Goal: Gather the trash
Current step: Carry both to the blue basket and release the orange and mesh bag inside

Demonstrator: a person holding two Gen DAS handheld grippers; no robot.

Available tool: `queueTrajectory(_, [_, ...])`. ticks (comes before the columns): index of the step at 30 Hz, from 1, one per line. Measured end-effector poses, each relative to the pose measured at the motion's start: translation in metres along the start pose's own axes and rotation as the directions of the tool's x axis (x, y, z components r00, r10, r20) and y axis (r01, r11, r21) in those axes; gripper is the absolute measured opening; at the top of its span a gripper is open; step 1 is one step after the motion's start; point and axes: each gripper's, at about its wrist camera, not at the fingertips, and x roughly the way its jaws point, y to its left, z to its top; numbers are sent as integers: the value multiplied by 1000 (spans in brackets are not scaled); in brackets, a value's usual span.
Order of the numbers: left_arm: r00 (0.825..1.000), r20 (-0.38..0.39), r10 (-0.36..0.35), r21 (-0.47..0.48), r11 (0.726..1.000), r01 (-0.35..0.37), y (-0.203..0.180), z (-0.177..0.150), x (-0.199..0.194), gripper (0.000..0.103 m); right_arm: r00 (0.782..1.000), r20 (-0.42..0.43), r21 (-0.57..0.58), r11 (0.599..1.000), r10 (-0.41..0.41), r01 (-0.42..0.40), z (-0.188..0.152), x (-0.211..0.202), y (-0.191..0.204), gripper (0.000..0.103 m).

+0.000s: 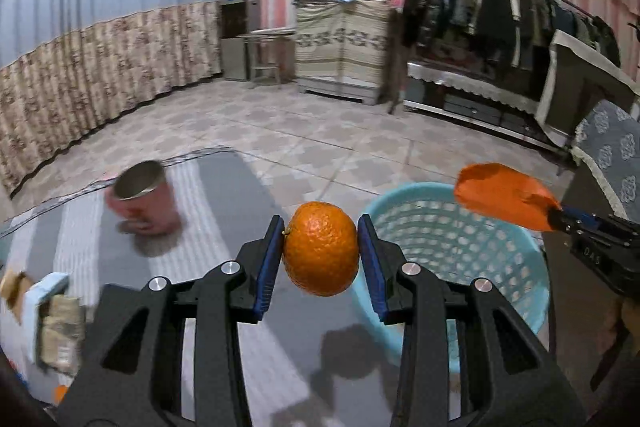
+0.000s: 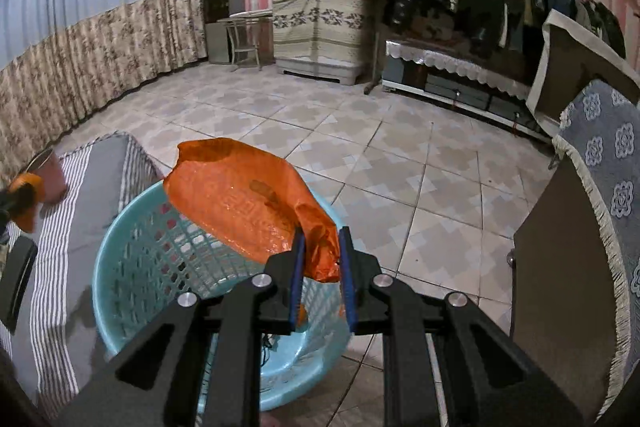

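My left gripper (image 1: 321,253) is shut on an orange mandarin (image 1: 321,254), held above the table edge just left of a light blue perforated basket (image 1: 480,251). My right gripper (image 2: 320,259) is shut on a crumpled orange plastic wrapper (image 2: 244,199), which hangs over the rim of the basket (image 2: 132,247). In the left wrist view the wrapper (image 1: 504,195) and the right gripper (image 1: 560,219) show at the right, above the basket's far rim. The mandarin (image 2: 24,195) appears blurred at the left edge of the right wrist view.
A pink metal cup (image 1: 144,199) stands on the grey striped tablecloth (image 1: 224,195). A light blue box with packets (image 1: 52,323) lies at the lower left. A brown cabinet under a grey patterned cover (image 2: 600,187) stands right of the basket. Tiled floor (image 2: 400,155) stretches beyond.
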Motion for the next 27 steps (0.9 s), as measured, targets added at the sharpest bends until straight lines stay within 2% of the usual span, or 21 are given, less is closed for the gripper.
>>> queueTrajectory(7, [998,-21,-51,58,997,52,-46,-2,28,37,999,-30,49,999,13,-12,0,15,-14,17])
queueTrajectory(14, [997,-38,-74,68,995,76,-53,5,47,41,999,-30,49,998,44,-43,1,18,-10,17])
queueTrajectory(18, [999,-2,-41,60,997,41,-50,13,43,65,997,-60,34,998,48,-46,-4,27,-3,17])
queueTrajectory(24, [998,65,25,60,998,-29,-31,21,22,86,995,-73,15,998,62,-62,-5,30,8,18])
queueTrajectory(27, [996,75,45,41,998,-48,-18,19,11,91,993,-81,5,997,81,-81,-6,32,14,18])
